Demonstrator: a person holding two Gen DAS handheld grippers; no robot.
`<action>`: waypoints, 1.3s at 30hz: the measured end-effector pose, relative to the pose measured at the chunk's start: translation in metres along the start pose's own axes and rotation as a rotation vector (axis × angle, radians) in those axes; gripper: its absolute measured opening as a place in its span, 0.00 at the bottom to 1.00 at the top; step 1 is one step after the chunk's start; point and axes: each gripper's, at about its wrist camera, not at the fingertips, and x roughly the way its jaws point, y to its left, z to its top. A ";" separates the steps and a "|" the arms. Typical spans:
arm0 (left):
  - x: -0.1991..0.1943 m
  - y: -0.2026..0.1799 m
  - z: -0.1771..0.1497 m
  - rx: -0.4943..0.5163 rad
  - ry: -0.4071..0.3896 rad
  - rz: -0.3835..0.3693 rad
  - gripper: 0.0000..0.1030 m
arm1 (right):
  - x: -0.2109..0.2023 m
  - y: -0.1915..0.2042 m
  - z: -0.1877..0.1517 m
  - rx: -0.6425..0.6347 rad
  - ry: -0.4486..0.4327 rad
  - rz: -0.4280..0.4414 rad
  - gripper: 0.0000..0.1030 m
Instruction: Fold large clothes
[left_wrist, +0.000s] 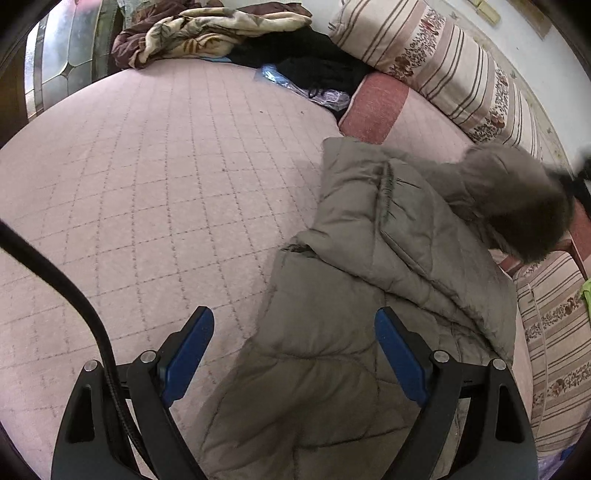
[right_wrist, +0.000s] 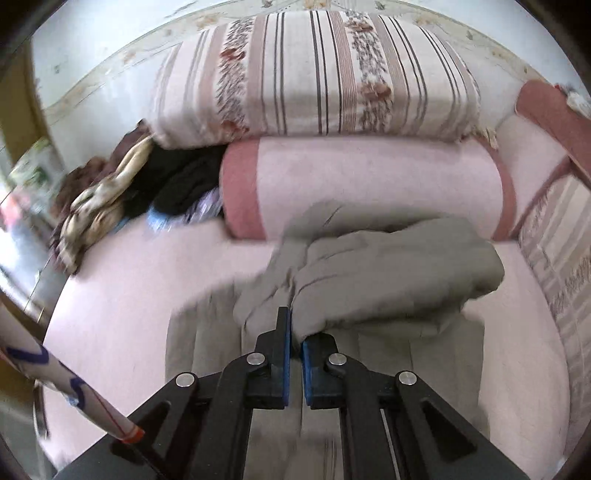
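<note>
A grey-brown quilted padded coat (left_wrist: 354, 295) lies on the pink quilted bed (left_wrist: 147, 192), its fur-trimmed hood (left_wrist: 524, 206) lifted and blurred at the right. My left gripper (left_wrist: 294, 350) is open above the coat's lower part, holding nothing. In the right wrist view my right gripper (right_wrist: 295, 332) is shut on a bunched fold of the coat (right_wrist: 388, 277) and holds it above the flat part of the coat (right_wrist: 207, 339). Only a dark blurred bit of the right gripper shows at the right edge of the left wrist view.
Striped floral bolsters (left_wrist: 436, 55) and a pink pillow (right_wrist: 369, 177) line the bed's far side. A crumpled brown blanket (left_wrist: 207, 29), black clothes (left_wrist: 310, 59) and a plastic bag (left_wrist: 303, 86) lie at the far end. A black cable (left_wrist: 66, 288) crosses my left view.
</note>
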 end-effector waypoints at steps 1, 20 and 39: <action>-0.003 0.002 -0.001 -0.003 -0.001 0.000 0.86 | -0.004 -0.002 -0.023 0.004 0.023 0.013 0.05; -0.017 0.020 0.004 -0.033 -0.047 0.076 0.86 | 0.086 -0.022 -0.115 0.129 0.178 0.029 0.35; -0.018 0.010 0.000 0.021 -0.048 0.107 0.86 | 0.103 -0.055 -0.040 0.112 0.094 -0.209 0.39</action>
